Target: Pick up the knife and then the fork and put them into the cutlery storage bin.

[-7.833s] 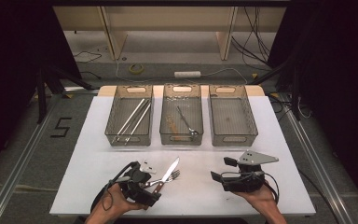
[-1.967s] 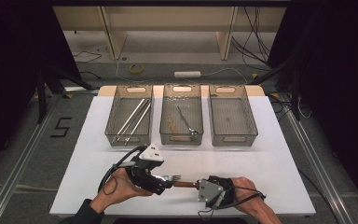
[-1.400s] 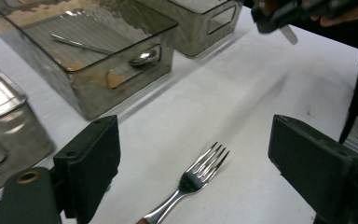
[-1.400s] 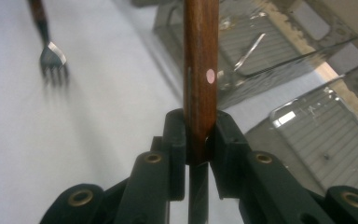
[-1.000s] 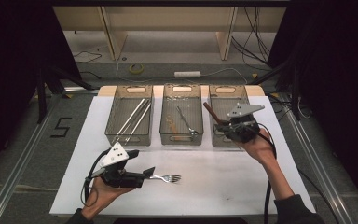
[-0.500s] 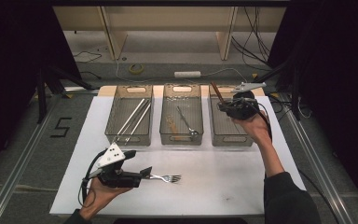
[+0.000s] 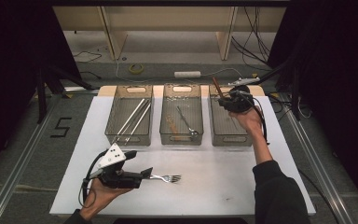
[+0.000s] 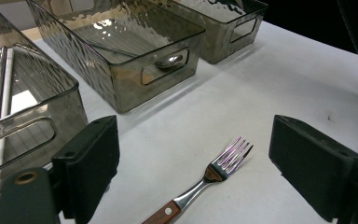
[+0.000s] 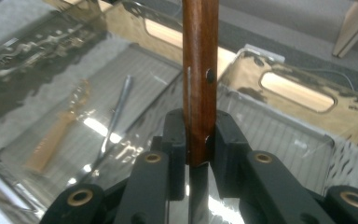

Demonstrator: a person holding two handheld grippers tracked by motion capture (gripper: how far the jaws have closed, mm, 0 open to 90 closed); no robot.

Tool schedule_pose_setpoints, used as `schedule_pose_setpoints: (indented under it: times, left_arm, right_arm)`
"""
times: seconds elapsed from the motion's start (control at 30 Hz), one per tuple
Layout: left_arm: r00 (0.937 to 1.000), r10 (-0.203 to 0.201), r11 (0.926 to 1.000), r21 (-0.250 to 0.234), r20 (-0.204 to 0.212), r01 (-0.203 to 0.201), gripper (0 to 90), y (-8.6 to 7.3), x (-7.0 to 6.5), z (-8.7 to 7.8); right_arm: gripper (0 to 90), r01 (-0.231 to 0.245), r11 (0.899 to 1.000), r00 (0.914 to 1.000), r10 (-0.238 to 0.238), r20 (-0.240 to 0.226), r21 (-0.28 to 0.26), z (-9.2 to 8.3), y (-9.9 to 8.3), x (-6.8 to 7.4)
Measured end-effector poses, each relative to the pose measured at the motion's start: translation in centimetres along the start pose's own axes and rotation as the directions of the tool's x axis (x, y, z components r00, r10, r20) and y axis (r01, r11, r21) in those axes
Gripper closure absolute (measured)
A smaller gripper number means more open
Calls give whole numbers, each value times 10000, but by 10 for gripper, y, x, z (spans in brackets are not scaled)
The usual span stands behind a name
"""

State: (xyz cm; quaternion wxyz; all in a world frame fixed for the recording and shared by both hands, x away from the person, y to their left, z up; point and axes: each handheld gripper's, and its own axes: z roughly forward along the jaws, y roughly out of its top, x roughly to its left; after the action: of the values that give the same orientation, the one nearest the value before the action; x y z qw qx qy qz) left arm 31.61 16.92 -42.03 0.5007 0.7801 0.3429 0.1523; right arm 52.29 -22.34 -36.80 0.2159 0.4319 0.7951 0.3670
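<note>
Now your right gripper (image 7: 226,99), clamped on the knife (image 9: 199,84) with its wooden handle upright, hangs directly above the right bin (image 7: 229,133).

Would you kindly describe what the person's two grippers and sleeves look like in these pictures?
Both grippers are black, each with two blocky black jaws. The left gripper carries a grey three-cornered plate with dark dots and trails a black cable. The right gripper also trails a black cable; brass-coloured rivets dot its linkage. The right arm wears a dark sleeve.
</note>
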Motion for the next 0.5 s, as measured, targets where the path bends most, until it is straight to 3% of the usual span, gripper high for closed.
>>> schedule_pose_setpoints:
  times: [0.5]
  left_arm:
    - [10000,14,10000,-7,-6,-14,157,0,0,0]
  right_arm:
    - [777,-444,9983,9986,434,293,370,20,-13,-2]
